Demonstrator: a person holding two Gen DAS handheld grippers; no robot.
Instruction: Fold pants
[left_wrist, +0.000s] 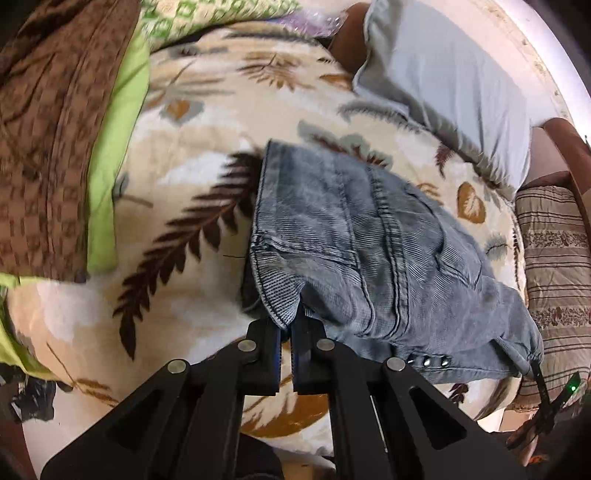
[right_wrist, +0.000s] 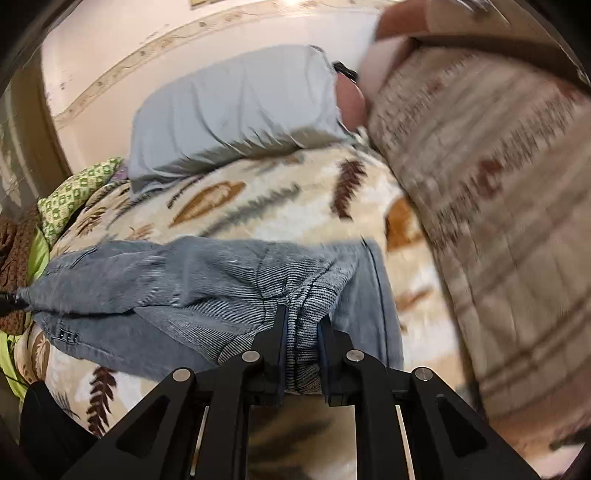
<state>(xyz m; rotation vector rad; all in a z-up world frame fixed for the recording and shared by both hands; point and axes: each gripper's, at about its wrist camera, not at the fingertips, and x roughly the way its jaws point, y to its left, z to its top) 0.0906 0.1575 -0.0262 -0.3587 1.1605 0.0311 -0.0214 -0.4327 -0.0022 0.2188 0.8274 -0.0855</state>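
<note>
Both jaws clamped on pants: left gripper pinches one edge, right gripper the bunched opposite end. Pants lie partly folded on bed blanket, edges lifted, likely for the next fold.

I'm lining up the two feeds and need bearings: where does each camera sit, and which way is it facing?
Left wrist: rides the left hand-held gripper, looking along its fingers over the pants on the leaf-print blanket; the fingers pinch a denim edge.
Right wrist: rides the right hand-held gripper, facing the grey pillow and wall; bunched denim sits between its fingers.
Shared: pants, blanket, pillow.
</note>
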